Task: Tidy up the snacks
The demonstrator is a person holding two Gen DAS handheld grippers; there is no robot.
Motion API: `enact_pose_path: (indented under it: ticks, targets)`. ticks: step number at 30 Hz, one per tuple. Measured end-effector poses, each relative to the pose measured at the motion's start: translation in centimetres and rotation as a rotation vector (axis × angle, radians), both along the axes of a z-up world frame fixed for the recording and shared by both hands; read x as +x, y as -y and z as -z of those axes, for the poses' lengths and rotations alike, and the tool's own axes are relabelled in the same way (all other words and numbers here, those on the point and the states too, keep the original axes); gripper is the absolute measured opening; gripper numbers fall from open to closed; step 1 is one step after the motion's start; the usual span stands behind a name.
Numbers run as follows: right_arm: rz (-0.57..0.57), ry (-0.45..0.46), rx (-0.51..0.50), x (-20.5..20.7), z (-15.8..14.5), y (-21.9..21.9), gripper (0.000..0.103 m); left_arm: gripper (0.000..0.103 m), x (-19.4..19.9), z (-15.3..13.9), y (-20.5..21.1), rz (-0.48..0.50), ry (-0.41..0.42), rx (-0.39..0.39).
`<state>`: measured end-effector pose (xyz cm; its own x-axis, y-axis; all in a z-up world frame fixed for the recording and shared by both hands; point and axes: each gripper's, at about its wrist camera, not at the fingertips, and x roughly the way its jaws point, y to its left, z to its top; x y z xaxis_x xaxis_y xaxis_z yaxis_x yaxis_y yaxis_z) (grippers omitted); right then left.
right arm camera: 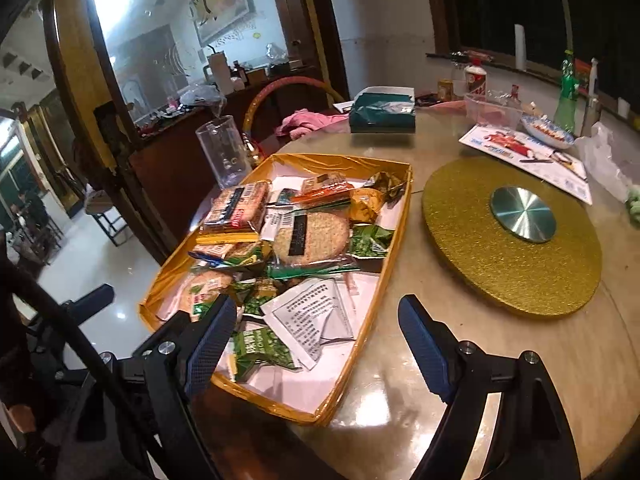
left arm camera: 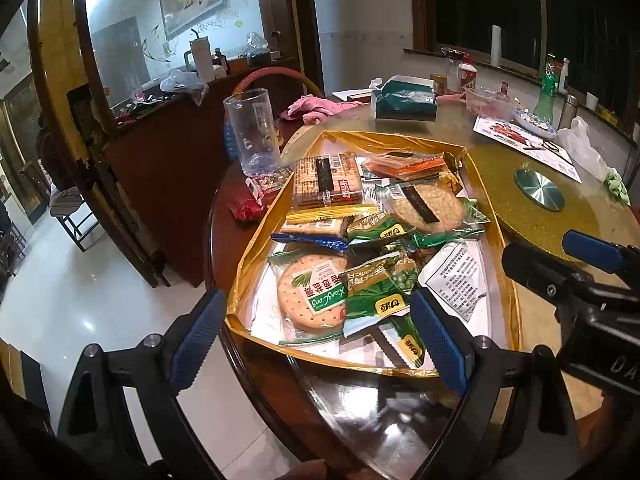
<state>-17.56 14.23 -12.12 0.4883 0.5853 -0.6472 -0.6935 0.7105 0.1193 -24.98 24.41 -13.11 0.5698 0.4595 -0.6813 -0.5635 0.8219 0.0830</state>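
Gold-foil tray (left arm camera: 502, 216) holds jumbled green, orange and perhaps blue snack packets (left arm camera: 374, 240); both hand-held grippers (left arm camera: 316, 338) (right arm camera: 316, 346) gape, empty.

Gold-edged tray (right arm camera: 394, 240) on the table, white inside; snack packets (right arm camera: 280, 240) heaped loosely, overlapping. Round crackers (left arm camera: 310, 292), square biscuit pack (left arm camera: 326, 180), green pea packets (left arm camera: 376, 300), white sachet (right arm camera: 310, 320) lying flat.

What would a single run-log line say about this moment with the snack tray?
stage: snacks unsorted | left gripper: open, empty, over gold tray | right gripper: open, empty, at tray's near corner | tray: mixed snack packets
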Motion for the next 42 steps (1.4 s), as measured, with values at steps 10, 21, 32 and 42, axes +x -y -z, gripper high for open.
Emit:
enact_pose_path:
  ticks: [10, 21, 32, 42]
  targets:
    - [0.029, 0.029, -0.04, -0.5, 0.5, 0.3, 0.083, 0.093, -0.3, 0.5, -0.2, 0.001, -0.014, -0.004]
    - [0.005, 0.07, -0.058, -1.8, 0.4, -1.1, 0.083, 0.093, -2.1, -0.1, -1.4, -0.087, 0.013, 0.038]
    - [-0.097, 0.049, -0.029, -3.6, 0.6, -3.1, 0.083, 0.093, -4.1, 0.1, -3.2, -0.149, 0.023, 0.023]
    - [-0.069, 0.049, -0.027, -3.6, 0.5, -2.8, 0.083, 0.093, -3.7, 0.0, -2.7, -0.133, 0.024, 0.013]
